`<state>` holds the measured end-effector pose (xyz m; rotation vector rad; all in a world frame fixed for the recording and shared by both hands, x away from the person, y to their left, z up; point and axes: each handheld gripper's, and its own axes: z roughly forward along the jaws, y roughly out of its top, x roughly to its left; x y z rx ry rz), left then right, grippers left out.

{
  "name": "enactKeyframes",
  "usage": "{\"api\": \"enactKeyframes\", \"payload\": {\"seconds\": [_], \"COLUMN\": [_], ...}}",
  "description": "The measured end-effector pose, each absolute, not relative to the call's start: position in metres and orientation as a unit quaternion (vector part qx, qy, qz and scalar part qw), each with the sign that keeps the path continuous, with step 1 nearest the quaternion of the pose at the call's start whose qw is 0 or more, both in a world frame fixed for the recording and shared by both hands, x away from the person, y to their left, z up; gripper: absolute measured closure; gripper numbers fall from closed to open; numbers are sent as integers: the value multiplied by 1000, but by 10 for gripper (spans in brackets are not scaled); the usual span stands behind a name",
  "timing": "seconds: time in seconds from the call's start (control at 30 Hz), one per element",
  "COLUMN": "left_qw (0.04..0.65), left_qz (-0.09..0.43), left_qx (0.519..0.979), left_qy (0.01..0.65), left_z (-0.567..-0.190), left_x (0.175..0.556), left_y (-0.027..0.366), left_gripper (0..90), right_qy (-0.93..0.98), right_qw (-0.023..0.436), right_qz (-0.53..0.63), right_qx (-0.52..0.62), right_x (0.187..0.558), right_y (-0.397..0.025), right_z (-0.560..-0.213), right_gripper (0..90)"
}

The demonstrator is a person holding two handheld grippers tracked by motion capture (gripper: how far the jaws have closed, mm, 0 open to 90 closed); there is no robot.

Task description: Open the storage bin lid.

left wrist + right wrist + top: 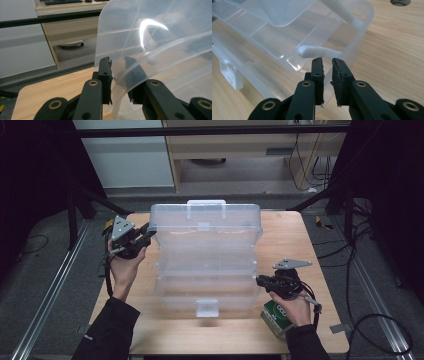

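A clear plastic compartment box (207,292) lies open in the middle of the wooden table (295,235), its lid (205,227) raised toward the far side. My left gripper (148,232) holds the lid's left edge; in the left gripper view the clear lid (162,45) runs between the jaws of that gripper (117,65). My right gripper (259,281) is at the base's right end. In the right gripper view its jaws (327,62) close over the base's wall (359,37), just below a white hinge arm (317,51).
A green and white carton (276,317) lies on the table under the right hand. A white latch (207,307) sticks out at the box's near side and a handle (205,205) at the lid's far edge. Black frame bars and cables surround the table.
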<state>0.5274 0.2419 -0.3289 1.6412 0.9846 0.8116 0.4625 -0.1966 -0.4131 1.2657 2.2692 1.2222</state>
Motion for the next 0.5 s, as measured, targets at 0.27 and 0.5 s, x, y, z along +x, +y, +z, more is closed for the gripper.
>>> {"api": "enactKeyframes", "payload": {"seconds": [0.27,0.5], "left_qw": [510,504], "left_qz": [335,336], "left_qx": [674,674], "left_qy": [417,423], "left_z": [-326,-322], "left_x": [537,550], "left_y": [240,238], "left_gripper": [759,762], "right_qy": [783,783], "right_qw": [136,135], "right_qz": [421,422], "right_qx": [437,437], "right_x": [462,462], "right_y": [-196,-196], "right_z": [-413,-413], "right_gripper": [795,795]}}
